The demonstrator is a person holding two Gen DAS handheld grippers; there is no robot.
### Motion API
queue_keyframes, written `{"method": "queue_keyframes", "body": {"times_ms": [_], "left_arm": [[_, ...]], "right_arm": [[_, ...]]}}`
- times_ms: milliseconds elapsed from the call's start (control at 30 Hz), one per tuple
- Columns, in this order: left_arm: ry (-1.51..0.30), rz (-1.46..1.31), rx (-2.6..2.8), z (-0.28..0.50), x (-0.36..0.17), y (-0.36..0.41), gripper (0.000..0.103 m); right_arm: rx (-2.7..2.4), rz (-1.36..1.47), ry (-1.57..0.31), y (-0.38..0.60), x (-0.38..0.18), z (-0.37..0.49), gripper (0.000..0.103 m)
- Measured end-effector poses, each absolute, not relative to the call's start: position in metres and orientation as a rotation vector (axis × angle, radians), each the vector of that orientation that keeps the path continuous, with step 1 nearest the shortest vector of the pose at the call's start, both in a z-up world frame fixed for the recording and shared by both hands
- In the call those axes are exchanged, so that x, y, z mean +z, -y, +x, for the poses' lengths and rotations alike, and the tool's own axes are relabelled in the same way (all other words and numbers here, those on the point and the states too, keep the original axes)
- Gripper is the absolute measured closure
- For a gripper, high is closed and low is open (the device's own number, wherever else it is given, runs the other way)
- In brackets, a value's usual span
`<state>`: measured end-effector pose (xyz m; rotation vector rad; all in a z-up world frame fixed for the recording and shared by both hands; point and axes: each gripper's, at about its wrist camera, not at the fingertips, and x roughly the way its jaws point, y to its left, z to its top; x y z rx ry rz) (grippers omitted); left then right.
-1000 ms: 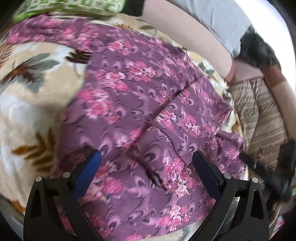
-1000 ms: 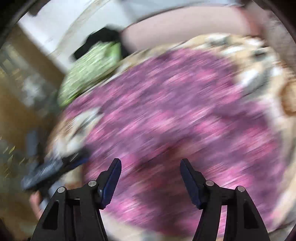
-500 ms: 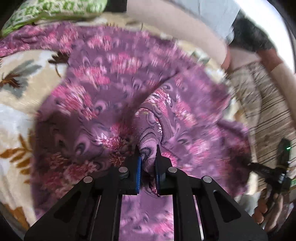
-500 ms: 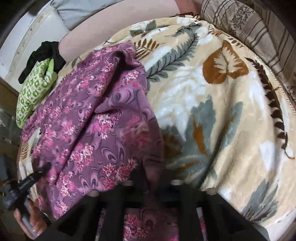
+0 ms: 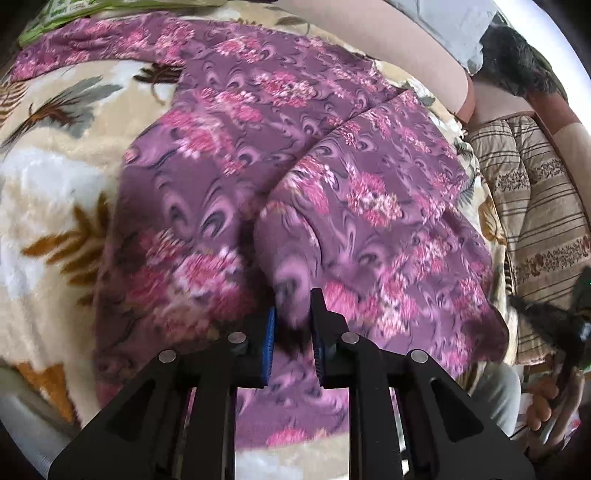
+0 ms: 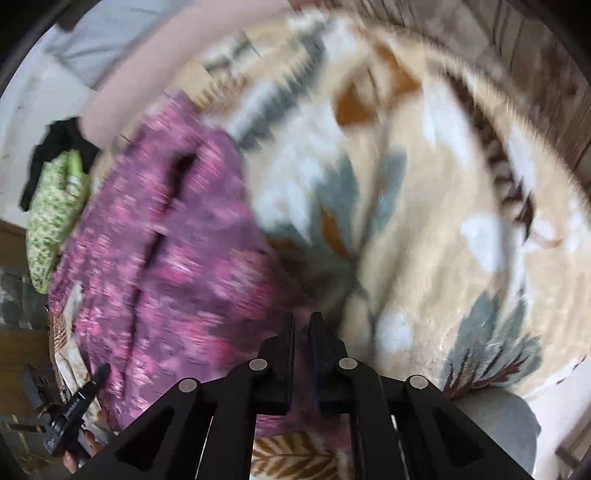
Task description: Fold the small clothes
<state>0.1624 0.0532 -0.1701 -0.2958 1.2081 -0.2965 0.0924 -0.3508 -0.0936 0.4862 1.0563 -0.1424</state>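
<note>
A purple garment with pink flowers (image 5: 258,147) lies spread on a cream leaf-patterned blanket (image 5: 48,177). My left gripper (image 5: 291,317) is shut on a bunched fold of the garment near its lower middle. In the right wrist view the garment (image 6: 166,240) lies at the left, blurred by motion. My right gripper (image 6: 302,332) is shut on the garment's near right edge and holds it just above the blanket (image 6: 443,221).
A green patterned cloth (image 6: 55,214) and a black item (image 6: 59,144) lie at the bed's far left. A striped brown quilt (image 5: 535,206) lies to the right. Pale pillows (image 5: 369,33) line the far side.
Both grippers were open over the garment a second ago. Each has since closed on a fold of it, and both are lifting and pulling the cloth.
</note>
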Motion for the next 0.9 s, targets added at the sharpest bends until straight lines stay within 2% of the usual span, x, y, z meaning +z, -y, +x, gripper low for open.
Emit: {"method": "queue_keyframes", "body": {"times_ms": [67,100,133,167,233,367,467,633,900], "left_arm": [[-1.206,-0.321,-0.284,0.156,-0.166,-0.065,0.088],[-1.194,-0.328,-0.274,0.151,-0.162,-0.071,0.085],[-1.175,-0.319,-0.25,0.145,-0.156,-0.078,0.075],[-1.155,-0.307,-0.228,0.14,-0.151,-0.082,0.061],[-1.092,-0.275,-0.183,0.129,-0.141,-0.094,0.049],[-1.038,-0.267,-0.134,0.123,-0.133,-0.111,0.049],[-1.036,-0.304,-0.116,0.129,-0.132,-0.119,0.049],[-0.995,-0.372,-0.08,0.15,-0.12,-0.14,0.049],[-0.968,-0.667,0.056,0.224,-0.126,-0.232,0.043]], "right_arm": [[-0.07,0.421,-0.986,0.327,-0.067,0.094,0.082],[-0.039,0.402,-0.968,0.318,-0.059,0.094,0.053],[-0.004,0.391,-0.949,0.307,-0.053,0.094,0.028],[0.048,0.39,-0.925,0.296,-0.05,0.093,0.025],[0.154,0.402,-0.935,0.273,-0.053,0.101,0.025],[0.28,0.471,-1.015,0.229,-0.086,0.115,0.025],[0.349,0.47,-1.027,0.205,-0.089,0.119,0.025],[0.428,0.439,-0.976,0.173,-0.073,0.132,0.025],[0.539,0.321,-0.86,0.102,-0.04,0.187,0.025]]}}
